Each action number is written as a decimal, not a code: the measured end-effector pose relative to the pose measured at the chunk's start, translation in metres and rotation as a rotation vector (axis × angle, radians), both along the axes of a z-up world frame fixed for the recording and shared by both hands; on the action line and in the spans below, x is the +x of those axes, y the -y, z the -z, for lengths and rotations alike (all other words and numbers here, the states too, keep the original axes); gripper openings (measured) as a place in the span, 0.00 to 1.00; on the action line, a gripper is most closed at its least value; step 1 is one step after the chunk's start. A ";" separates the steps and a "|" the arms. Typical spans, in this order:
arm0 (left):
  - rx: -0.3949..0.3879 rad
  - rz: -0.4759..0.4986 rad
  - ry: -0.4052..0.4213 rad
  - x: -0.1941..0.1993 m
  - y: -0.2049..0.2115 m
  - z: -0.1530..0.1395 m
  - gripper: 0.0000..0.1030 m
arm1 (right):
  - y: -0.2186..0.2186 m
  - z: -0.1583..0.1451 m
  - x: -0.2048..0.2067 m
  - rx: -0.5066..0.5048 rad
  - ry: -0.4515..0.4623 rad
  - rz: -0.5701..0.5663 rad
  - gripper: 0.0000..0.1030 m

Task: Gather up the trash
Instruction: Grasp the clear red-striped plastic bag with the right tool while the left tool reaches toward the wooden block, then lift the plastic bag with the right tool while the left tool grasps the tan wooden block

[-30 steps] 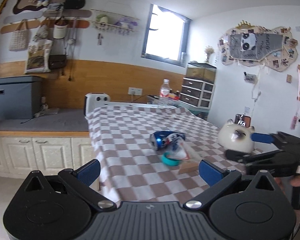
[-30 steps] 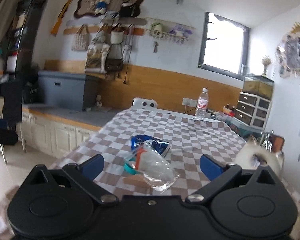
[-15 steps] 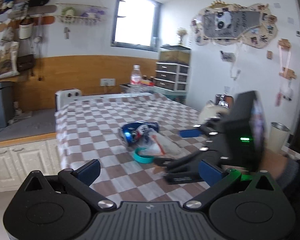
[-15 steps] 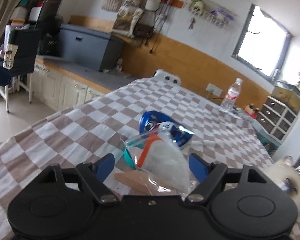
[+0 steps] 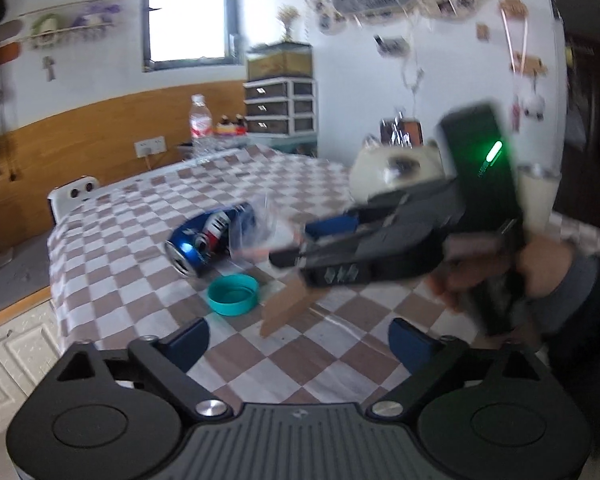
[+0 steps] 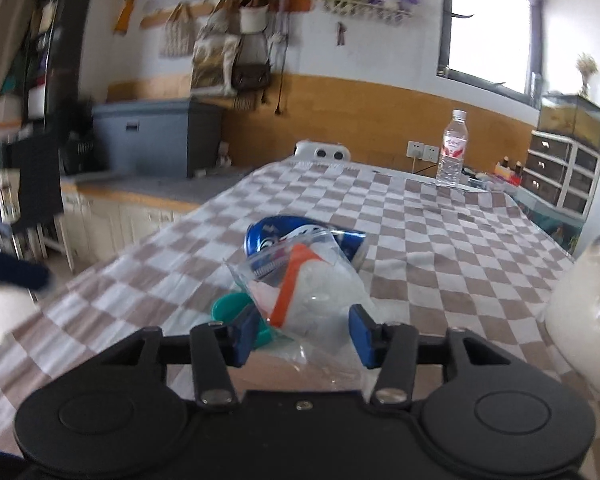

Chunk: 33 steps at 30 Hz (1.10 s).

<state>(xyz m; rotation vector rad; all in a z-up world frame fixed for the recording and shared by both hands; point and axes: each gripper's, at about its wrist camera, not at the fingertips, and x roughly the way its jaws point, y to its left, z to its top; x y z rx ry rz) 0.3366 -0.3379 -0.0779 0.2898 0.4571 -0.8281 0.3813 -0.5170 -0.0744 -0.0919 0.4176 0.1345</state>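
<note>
Closing around the clear plastic bag (image 6: 312,280) on the checked tablecloth (image 6: 440,240), the right gripper (image 6: 304,332) has narrowed from wide open; contact seems imminent, not yet certain. The left gripper (image 5: 296,338) is closing slightly, empty.

The left black plastic gripper (image 5: 298,340) and its right twin (image 6: 304,330) carry blue pads, silver screws behind the jaws; a grey sleeve (image 5: 576,276) shows.

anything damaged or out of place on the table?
Yes. A blue can lies on its side on the checked tablecloth, dented. Beside it sit a crumpled clear plastic bag, a loose teal lid and a cardboard scrap. The right gripper is closing around the bag.
</note>
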 end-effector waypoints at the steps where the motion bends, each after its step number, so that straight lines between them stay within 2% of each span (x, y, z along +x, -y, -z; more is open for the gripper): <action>1: 0.008 0.015 -0.008 0.005 0.005 0.004 0.85 | 0.005 -0.002 -0.003 0.027 0.009 0.002 0.45; 5: 0.066 0.024 -0.030 0.024 0.025 0.017 0.77 | 0.036 -0.008 -0.009 0.173 0.047 0.027 0.37; 8: 0.105 0.028 -0.019 0.038 0.038 0.021 0.72 | 0.057 -0.006 -0.010 0.274 0.052 0.063 0.35; 10: 0.113 0.024 -0.047 0.049 0.044 0.023 0.70 | 0.067 -0.004 -0.010 0.317 0.051 0.085 0.33; 14: 0.118 0.004 -0.130 0.071 0.049 0.032 0.66 | 0.074 -0.002 -0.010 0.347 0.048 0.106 0.31; 16: 0.067 0.003 -0.177 0.074 0.045 0.034 0.64 | 0.075 -0.001 -0.010 0.353 0.050 0.106 0.30; 18: 0.038 0.046 -0.209 0.067 0.046 0.033 0.63 | 0.077 -0.001 -0.010 0.361 0.053 0.107 0.29; 20: 0.041 0.105 -0.226 0.057 0.051 0.030 0.63 | 0.079 -0.001 -0.012 0.368 0.058 0.111 0.28; 23: 0.082 0.110 -0.185 0.048 0.063 0.029 0.63 | 0.082 -0.001 -0.014 0.374 0.062 0.123 0.26; 28: 0.095 0.030 -0.143 0.062 0.076 0.032 0.61 | 0.084 0.001 -0.017 0.390 0.059 0.144 0.25; 33: 0.090 0.013 -0.090 0.077 0.083 0.026 0.60 | 0.086 0.000 -0.018 0.385 0.060 0.162 0.25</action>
